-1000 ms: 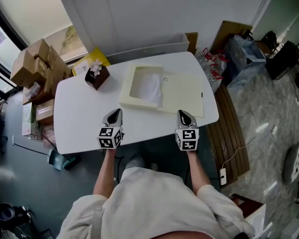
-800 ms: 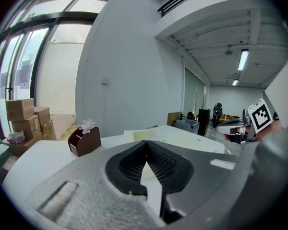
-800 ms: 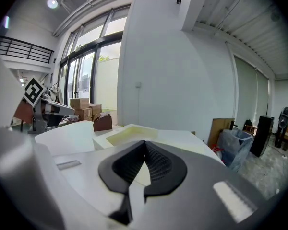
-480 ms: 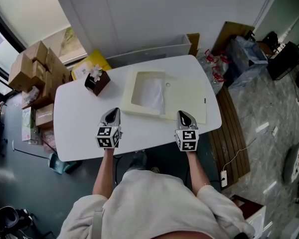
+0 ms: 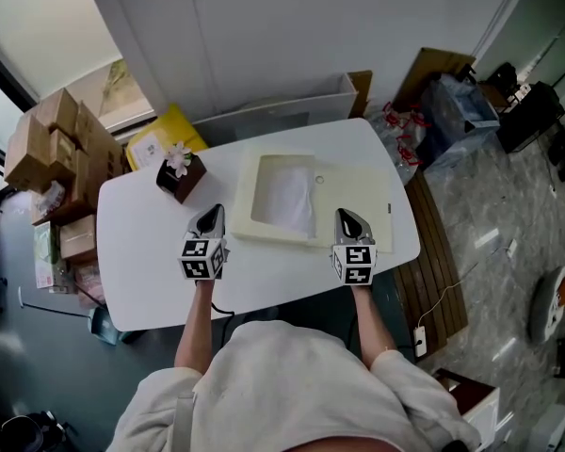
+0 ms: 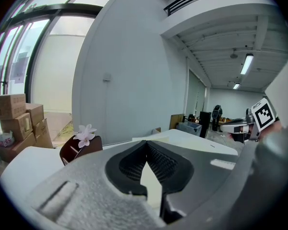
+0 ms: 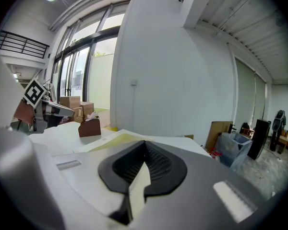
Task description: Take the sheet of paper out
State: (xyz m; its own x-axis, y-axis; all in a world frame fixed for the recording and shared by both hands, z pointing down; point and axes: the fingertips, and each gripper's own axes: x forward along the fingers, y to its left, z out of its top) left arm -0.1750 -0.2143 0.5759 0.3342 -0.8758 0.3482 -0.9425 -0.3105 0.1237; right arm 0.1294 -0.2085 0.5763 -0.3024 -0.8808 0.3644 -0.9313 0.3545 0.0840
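Barely distinct, sheet of paper [image 5: 287,199] inside cream box [image 5: 353,207]

No legible txt, labels or nos. anywhere.

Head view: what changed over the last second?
Both grippers moved forward over the white table toward the cream box. The left gripper is now beside its near left corner, and the right gripper appears over its near edge. Nothing was gripped; both stay shut and empty. The sheet of paper still lies in the box, and the brown flower box is unmoved.
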